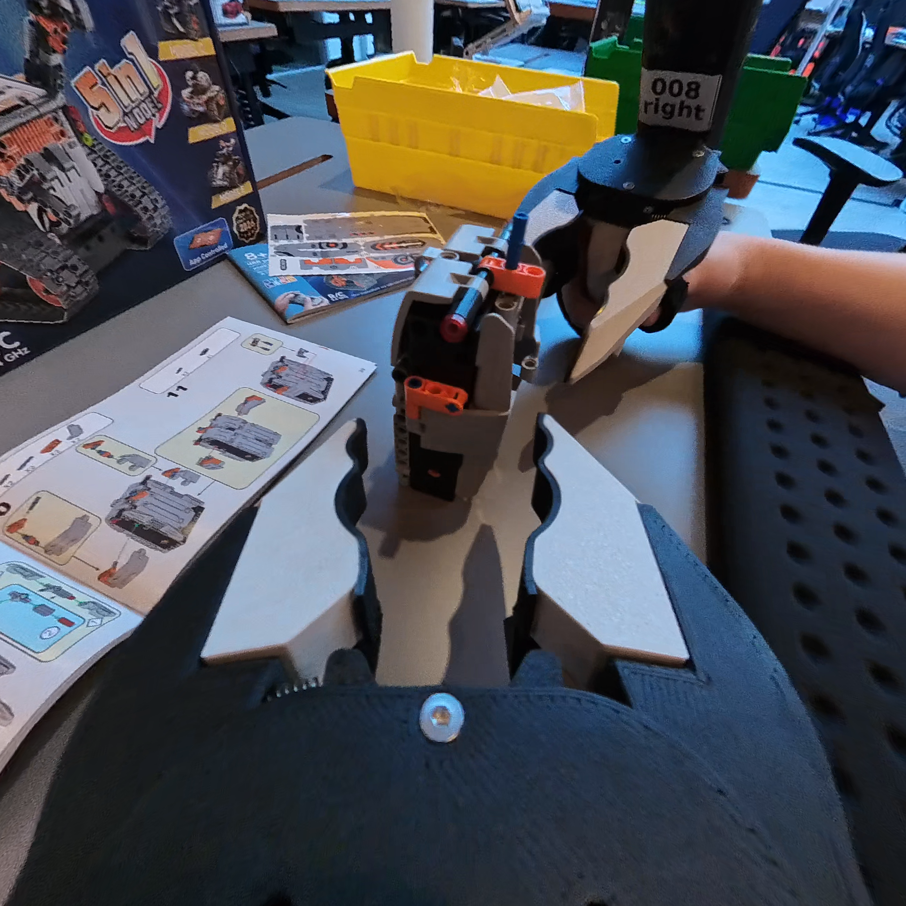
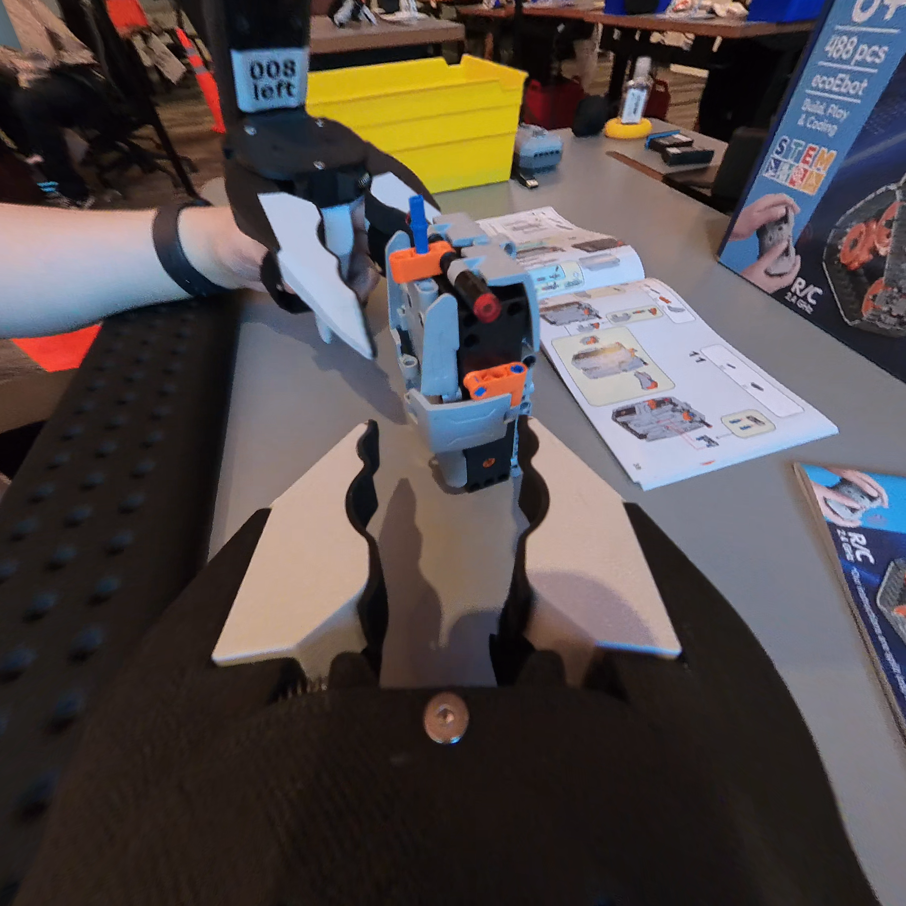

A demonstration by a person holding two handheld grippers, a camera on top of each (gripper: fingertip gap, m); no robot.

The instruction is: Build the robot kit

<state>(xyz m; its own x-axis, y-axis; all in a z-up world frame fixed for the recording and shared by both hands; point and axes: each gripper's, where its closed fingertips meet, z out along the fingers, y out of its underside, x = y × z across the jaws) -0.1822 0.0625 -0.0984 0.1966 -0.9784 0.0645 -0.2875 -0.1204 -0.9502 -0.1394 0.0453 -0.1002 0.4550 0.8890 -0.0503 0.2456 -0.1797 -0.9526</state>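
Observation:
A grey and black brick assembly (image 1: 456,372) with orange connectors, a blue pin on top and a red-tipped black axle stands upright on the grey table (image 1: 632,441). My left gripper (image 1: 451,431) is open and empty, its tips level with the assembly's base. My right gripper (image 2: 448,431) is open and empty, with the assembly (image 2: 465,343) just past its tips. Each gripper also shows in the other view, held by a hand and angled down beside the assembly: the right one (image 1: 564,343) behind it, the left one (image 2: 348,343) to its left.
An open instruction booklet (image 1: 162,465) lies beside the assembly and also shows in the right wrist view (image 2: 662,372). A kit box (image 1: 98,162), a sticker sheet (image 1: 343,240), a yellow bin (image 1: 465,142) and a green bin (image 1: 760,113) stand around. A black perforated panel (image 1: 809,490) borders the table.

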